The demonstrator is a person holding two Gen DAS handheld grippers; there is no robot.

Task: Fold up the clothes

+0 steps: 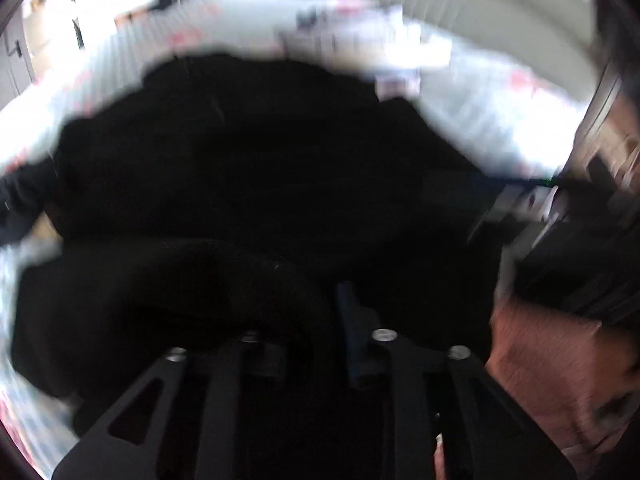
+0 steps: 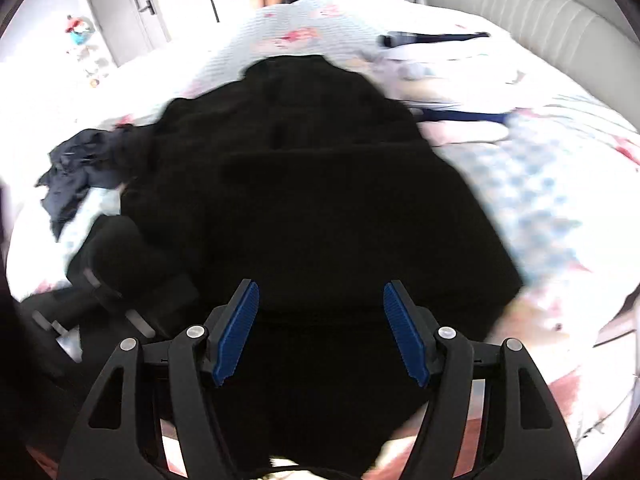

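Right gripper (image 2: 320,332) gaping wide over black garment (image 2: 312,184), navy heap (image 2: 72,176) at nine o'clock, left gripper (image 1: 308,320) grip unclear.

Garment (image 2: 304,184) lying spread across the middle of the bed (image 2: 540,200), crumpled cloth (image 2: 68,176) sitting to its left, folded clothes (image 2: 440,64) resting behind it to the right, headboard (image 2: 540,12) standing at the far right, door (image 2: 120,8) standing beyond the bed at the left

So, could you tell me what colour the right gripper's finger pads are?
Blue, ribbed pads; clearest in the right wrist view.
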